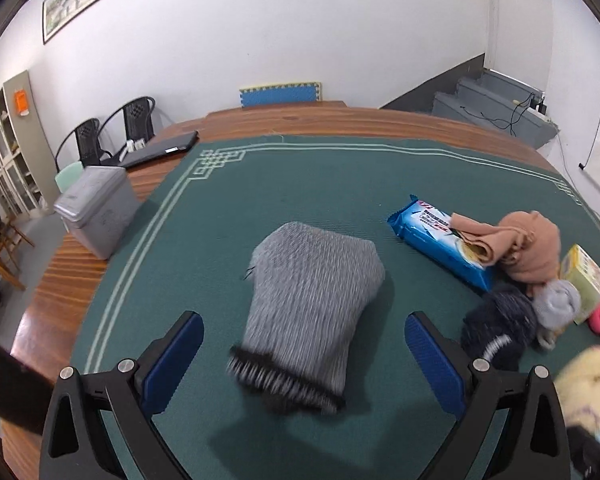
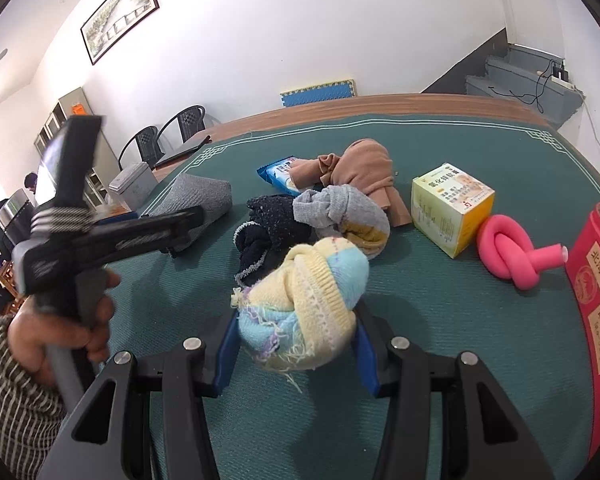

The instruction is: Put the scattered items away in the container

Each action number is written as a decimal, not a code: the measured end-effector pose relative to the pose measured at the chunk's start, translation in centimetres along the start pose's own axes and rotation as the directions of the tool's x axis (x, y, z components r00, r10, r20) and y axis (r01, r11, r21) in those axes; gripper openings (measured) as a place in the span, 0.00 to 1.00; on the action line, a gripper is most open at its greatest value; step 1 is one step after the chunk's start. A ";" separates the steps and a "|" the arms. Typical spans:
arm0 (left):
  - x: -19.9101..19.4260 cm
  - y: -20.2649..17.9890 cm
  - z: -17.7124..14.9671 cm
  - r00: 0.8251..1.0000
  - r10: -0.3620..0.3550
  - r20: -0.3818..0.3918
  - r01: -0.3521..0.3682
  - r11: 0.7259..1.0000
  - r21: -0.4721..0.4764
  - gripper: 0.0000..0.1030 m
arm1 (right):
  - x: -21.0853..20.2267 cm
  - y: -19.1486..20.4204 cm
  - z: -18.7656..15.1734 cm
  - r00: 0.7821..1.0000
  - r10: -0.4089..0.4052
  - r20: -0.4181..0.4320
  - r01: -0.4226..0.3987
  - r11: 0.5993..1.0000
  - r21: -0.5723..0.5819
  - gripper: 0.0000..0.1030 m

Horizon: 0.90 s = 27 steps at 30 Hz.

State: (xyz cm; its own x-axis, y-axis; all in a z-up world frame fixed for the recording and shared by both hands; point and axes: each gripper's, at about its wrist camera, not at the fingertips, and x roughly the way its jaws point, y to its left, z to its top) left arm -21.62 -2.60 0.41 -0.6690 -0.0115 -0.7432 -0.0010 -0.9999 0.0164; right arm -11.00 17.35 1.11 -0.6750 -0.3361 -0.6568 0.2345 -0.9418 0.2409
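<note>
We judge the tidying barely begun: our right gripper (image 2: 296, 344) clamps a pastel knitted sock bundle (image 2: 304, 312), our left gripper (image 1: 304, 360) gapes empty over a grey ribbed sock (image 1: 312, 292), the red cardboard container (image 2: 596, 280) at three o'clock.

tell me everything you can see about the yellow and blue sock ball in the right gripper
The sock ball is a rolled, knotted bundle of soft knit in pale yellow and light blue, with a bit of lilac stitching and a ribbed yellow cuff wrapped over it. Loose frayed threads hang from its underside. It sits squeezed between the blue pads of the right gripper, which is shut on it and seems to hold it just above the green mat. Nothing else appears to touch it; the dark and grey socks lie behind it.
</note>
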 end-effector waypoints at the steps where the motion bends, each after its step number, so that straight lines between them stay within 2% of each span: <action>1: 0.7 -0.1 0.1 1.000 0.000 -0.014 0.000 1.000 0.003 0.98 | 0.1 0.0 0.0 1.000 0.000 -0.002 0.000 1.000 -0.003 0.51; 2: 1.3 -0.2 0.2 1.000 0.000 -0.030 0.000 1.000 0.006 0.95 | 0.1 0.0 0.0 1.000 0.002 -0.003 -0.002 1.000 -0.004 0.51; 3: 2.0 -0.4 0.3 0.999 0.000 -0.045 0.001 1.000 0.010 0.66 | 0.2 0.0 0.0 1.000 0.004 -0.005 -0.004 1.000 -0.004 0.51; 4: 2.0 -0.2 0.3 0.999 -0.016 -0.048 0.016 1.000 -0.005 0.48 | 0.3 0.0 0.0 1.000 0.005 -0.006 -0.005 1.000 -0.005 0.51; 6: 1.5 0.4 0.1 0.998 -0.045 -0.051 0.043 0.998 -0.044 0.35 | 0.5 0.1 -0.1 1.000 0.005 -0.013 -0.005 1.000 -0.005 0.51; 7: 1.1 0.8 -0.1 0.997 -0.054 -0.052 0.051 0.997 -0.064 0.32 | 0.5 0.1 -0.2 1.000 0.005 -0.016 -0.005 1.000 -0.007 0.51; 11: -2.5 2.8 -2.0 0.995 -0.095 -0.006 0.093 0.983 -0.158 0.31 | 0.6 0.4 -0.4 1.000 0.008 -0.018 -0.009 1.000 -0.015 0.51; 18: -11.3 4.9 -5.9 0.988 -0.106 0.113 0.127 0.973 -0.193 0.31 | 0.2 0.8 -0.4 0.999 -0.030 0.011 0.030 0.999 -0.034 0.51; 21: -14.6 5.1 -6.9 0.982 -0.107 0.157 0.137 0.971 -0.195 0.31 | -0.9 0.8 0.0 0.997 -0.052 0.049 0.053 0.998 -0.033 0.51; 24: -17.0 4.5 -7.3 0.975 -0.094 0.202 0.128 0.978 -0.162 0.31 | -2.7 0.8 0.5 0.992 -0.077 0.100 0.080 0.997 -0.023 0.51; 27: -18.8 3.6 -7.5 0.967 -0.111 0.229 0.145 0.980 -0.138 0.31 | -4.6 0.6 0.9 0.985 -0.095 0.141 0.099 0.995 -0.019 0.51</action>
State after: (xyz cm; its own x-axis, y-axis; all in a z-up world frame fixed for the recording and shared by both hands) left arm -3.45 -6.08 9.45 -0.8171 0.1024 -0.5673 0.0047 -0.9829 -0.1842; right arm -8.39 18.29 4.93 -0.7860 -0.2403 -0.5696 0.1800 -0.9704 0.1610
